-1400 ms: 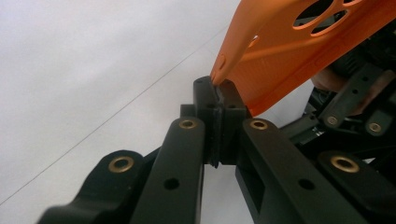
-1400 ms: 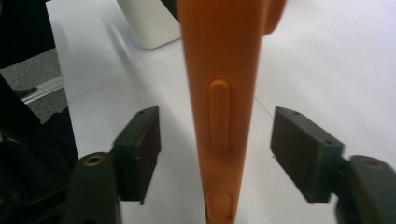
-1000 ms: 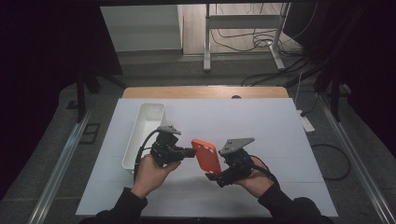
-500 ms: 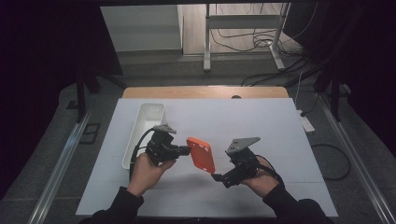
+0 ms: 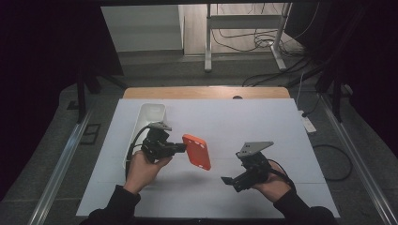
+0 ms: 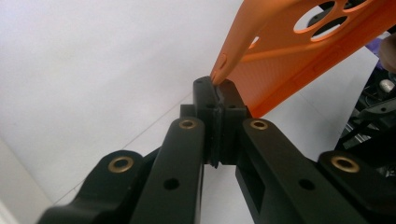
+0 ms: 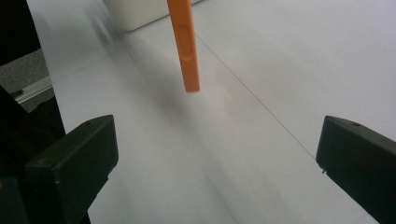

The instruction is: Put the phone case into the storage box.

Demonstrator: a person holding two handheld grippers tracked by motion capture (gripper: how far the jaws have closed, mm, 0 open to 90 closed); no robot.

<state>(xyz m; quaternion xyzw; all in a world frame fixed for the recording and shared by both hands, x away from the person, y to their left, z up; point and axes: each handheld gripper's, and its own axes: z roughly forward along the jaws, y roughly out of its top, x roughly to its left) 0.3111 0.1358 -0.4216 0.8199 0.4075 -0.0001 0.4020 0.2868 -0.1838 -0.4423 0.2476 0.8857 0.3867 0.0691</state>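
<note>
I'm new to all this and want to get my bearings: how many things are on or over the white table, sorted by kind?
Black hand-held tool: 2, left shut on the case, right open.
Orange plastic phone case: 1, held above the table.
White oblong plastic bin: 1, on the table's left.
Total: 4

Lab — white table (image 5: 263,122), floor cables (image 5: 263,77)
</note>
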